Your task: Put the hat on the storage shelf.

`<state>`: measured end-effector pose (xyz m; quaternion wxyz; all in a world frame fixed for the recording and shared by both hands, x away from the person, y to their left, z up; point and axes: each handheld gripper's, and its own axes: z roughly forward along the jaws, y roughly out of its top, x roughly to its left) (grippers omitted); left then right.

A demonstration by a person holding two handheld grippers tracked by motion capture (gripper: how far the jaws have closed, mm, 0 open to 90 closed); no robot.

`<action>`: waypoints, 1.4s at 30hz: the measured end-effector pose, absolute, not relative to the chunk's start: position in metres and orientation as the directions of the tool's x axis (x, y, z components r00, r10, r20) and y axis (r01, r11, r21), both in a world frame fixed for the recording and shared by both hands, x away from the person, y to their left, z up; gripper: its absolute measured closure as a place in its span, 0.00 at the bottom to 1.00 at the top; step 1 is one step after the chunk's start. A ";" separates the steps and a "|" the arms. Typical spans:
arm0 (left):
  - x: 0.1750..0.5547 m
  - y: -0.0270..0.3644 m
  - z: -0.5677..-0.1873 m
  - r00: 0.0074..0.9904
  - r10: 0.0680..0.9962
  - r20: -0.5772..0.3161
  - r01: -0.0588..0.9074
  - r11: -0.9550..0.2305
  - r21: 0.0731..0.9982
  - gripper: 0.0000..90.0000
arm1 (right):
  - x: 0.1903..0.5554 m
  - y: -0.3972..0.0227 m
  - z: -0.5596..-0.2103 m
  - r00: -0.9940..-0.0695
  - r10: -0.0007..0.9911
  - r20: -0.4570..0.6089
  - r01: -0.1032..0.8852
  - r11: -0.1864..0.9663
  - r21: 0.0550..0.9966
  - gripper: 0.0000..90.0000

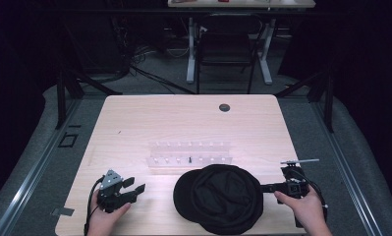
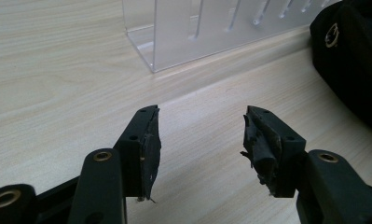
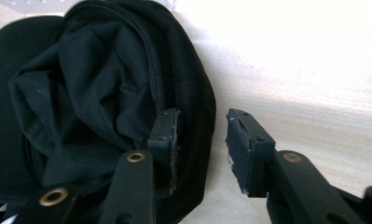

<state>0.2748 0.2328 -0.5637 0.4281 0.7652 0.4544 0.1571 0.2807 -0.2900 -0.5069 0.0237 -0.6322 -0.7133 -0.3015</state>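
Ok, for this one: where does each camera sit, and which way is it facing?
High view: above the table's near side, facing forward and down on the round black fabric cap; both hands show.
Left gripper view: on the left hand-held gripper, along open jaws toward the clear acrylic rack.
Right gripper view: on the right hand-held gripper, jaws astride the cap's edge.
All three share the cap.

We saw a plain black cap (image 1: 219,196) on the pale wood-grain table (image 1: 134,123), a clear rack (image 1: 189,152) behind it, and black grippers.

No text, label, brand or number can be read on anything in these views
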 end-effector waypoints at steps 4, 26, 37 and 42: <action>0.275 0.234 -0.563 0.541 0.828 -0.148 0.568 -0.231 0.790 0.51 | 0.286 -0.290 -0.512 -0.185 0.874 0.450 0.934 0.013 0.358 0.76; 0.275 0.233 -0.564 0.538 0.831 -0.143 0.563 -0.228 0.795 0.51 | 0.293 -0.287 -0.535 -0.148 0.829 0.539 0.974 0.028 0.226 0.92; 0.276 0.233 -0.564 0.539 0.831 -0.140 0.562 -0.230 0.795 0.51 | 0.291 -0.296 -0.536 -0.115 0.753 0.648 0.978 -0.030 0.209 0.96; 0.275 0.233 -0.565 0.538 0.831 -0.142 0.561 -0.227 0.796 0.51 | 0.288 -0.300 -0.531 -0.114 0.719 0.686 0.976 -0.048 0.212 0.97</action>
